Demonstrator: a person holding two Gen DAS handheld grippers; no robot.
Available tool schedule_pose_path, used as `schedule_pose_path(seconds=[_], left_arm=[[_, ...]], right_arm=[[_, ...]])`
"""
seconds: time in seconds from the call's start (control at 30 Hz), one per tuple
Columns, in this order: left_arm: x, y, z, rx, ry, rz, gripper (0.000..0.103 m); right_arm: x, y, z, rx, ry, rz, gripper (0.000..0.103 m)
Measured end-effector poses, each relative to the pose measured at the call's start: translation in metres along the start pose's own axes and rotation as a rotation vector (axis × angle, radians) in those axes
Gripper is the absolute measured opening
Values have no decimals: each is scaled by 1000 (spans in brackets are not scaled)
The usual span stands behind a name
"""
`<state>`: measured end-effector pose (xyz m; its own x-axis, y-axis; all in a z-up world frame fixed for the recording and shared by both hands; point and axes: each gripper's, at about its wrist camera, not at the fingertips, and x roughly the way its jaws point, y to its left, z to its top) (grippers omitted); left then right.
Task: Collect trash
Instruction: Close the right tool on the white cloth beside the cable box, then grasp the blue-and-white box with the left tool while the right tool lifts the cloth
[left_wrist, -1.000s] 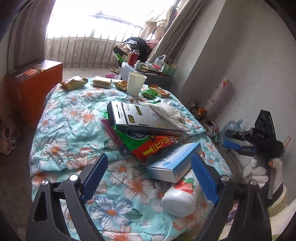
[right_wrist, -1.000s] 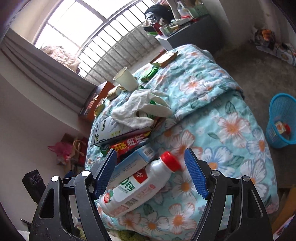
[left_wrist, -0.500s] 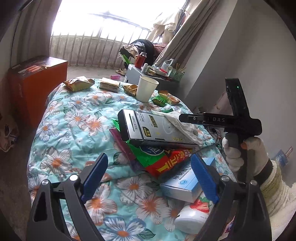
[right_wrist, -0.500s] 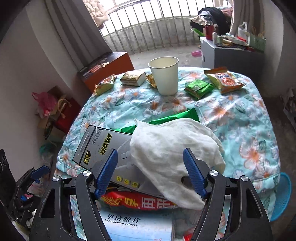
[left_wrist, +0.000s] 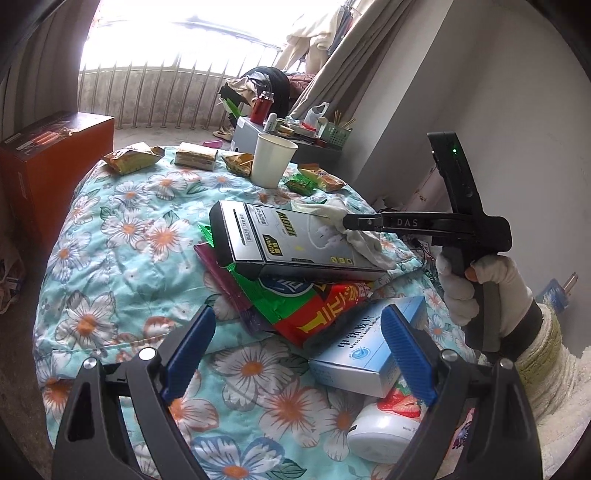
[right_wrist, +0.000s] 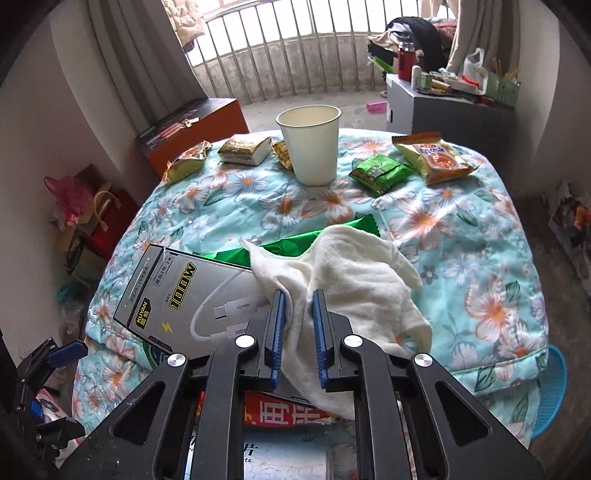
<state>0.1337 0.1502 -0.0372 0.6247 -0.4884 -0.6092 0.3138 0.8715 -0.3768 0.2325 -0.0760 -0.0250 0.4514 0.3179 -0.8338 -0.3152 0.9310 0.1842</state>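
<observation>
Trash lies on a floral quilt (left_wrist: 122, 236). My right gripper (right_wrist: 298, 301) is shut on a white cloth glove (right_wrist: 354, 273) that lies on a grey cable box (right_wrist: 192, 291); it also shows in the left wrist view (left_wrist: 349, 221). My left gripper (left_wrist: 295, 339) is open and empty, low over the near pile: a red and green snack wrapper (left_wrist: 317, 306), a blue-white tablet box (left_wrist: 369, 350) and a white strawberry drink bottle (left_wrist: 384, 432). A white paper cup (right_wrist: 310, 144) stands at the far end, with snack packets (right_wrist: 432, 158) around it.
A blue basket (right_wrist: 550, 391) stands on the floor at the quilt's right. An orange box (left_wrist: 55, 155) is on the left, a grey cabinet with clutter (right_wrist: 450, 107) at the back right. Bags (right_wrist: 77, 199) lie on the floor at the left.
My right gripper swung from the bottle up to the glove and closed its jaws on it. My left gripper stayed open and drew back a little.
</observation>
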Motion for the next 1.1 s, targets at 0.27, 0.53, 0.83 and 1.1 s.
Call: schedule_pose_path(seconds=[0.27, 0.53, 0.83, 1.1], left_arm=[[3, -16, -1, 31, 7, -54, 89], [2, -25, -6, 40, 22, -89, 89], [6, -34, -10, 56, 58, -101, 89], [8, -46, -17, 106, 103, -90, 89]], right_arm=[[-33, -27, -9, 138, -77, 58, 0], [-87, -69, -37, 274, -168, 77, 0], [-109, -107, -105, 413, -96, 48, 0], [-93, -120, -151, 521, 4, 78, 5]])
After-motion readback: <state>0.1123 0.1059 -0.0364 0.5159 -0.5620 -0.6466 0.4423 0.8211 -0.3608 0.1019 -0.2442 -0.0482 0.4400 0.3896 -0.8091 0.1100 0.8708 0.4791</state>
